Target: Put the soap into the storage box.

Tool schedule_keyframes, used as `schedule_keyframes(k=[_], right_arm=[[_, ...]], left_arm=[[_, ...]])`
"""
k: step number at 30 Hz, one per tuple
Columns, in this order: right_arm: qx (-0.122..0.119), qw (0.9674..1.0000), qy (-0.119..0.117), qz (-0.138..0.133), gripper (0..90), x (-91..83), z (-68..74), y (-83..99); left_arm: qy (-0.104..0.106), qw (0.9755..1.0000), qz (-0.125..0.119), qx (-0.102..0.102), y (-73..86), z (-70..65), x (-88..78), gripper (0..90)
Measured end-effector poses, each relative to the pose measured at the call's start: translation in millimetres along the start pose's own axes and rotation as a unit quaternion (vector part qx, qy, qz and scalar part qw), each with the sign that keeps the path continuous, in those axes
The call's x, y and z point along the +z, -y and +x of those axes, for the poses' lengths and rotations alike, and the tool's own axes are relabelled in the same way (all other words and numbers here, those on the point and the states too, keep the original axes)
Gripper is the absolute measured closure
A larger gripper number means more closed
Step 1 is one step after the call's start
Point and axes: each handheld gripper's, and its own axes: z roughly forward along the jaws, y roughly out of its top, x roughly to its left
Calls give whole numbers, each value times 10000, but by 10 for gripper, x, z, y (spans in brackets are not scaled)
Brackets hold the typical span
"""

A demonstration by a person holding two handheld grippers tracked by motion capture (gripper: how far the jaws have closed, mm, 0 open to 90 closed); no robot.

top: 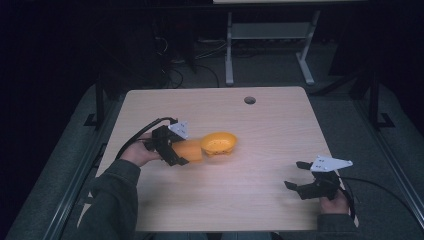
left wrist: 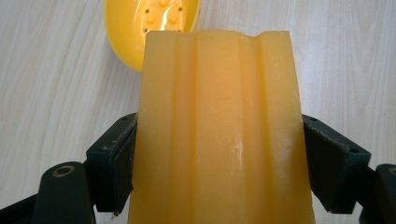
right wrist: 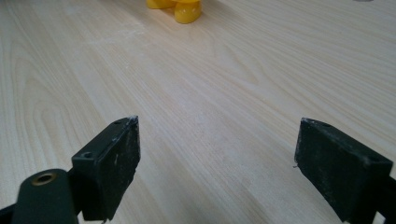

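An orange-yellow ridged soap bar (top: 194,150) is held just above the wooden table (top: 225,200), left of centre. My left gripper (top: 184,148) is shut on it, one jaw on each long side. In the left gripper view the soap bar (left wrist: 217,84) runs forward from my left gripper (left wrist: 219,140), and its far end reaches the rim of a yellow soap dish (left wrist: 128,28). The dish (top: 219,143) stands right of the bar. My right gripper (top: 294,174) is open at the front right, with bare table between the jaws of my right gripper (right wrist: 218,123). The dish (right wrist: 187,11) shows far off.
A round cable hole (top: 249,100) sits near the table's far edge. Behind the table stands a white desk frame (top: 270,35) on a dark floor with cables. A sleeved forearm (top: 112,200) comes in at the front left.
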Motion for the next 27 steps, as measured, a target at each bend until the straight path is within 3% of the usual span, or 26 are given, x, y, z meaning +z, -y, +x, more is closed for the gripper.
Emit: schedule_keyframes(k=[15,27], right_arm=[[3,10000,-14,12,135,9,2,5],[25,10000,13,-13,135,0,-3,7]], left_arm=[[59,9999,-13,122,-212,165,32,209],[235,9995,-28,189,-385,354,133,210]])
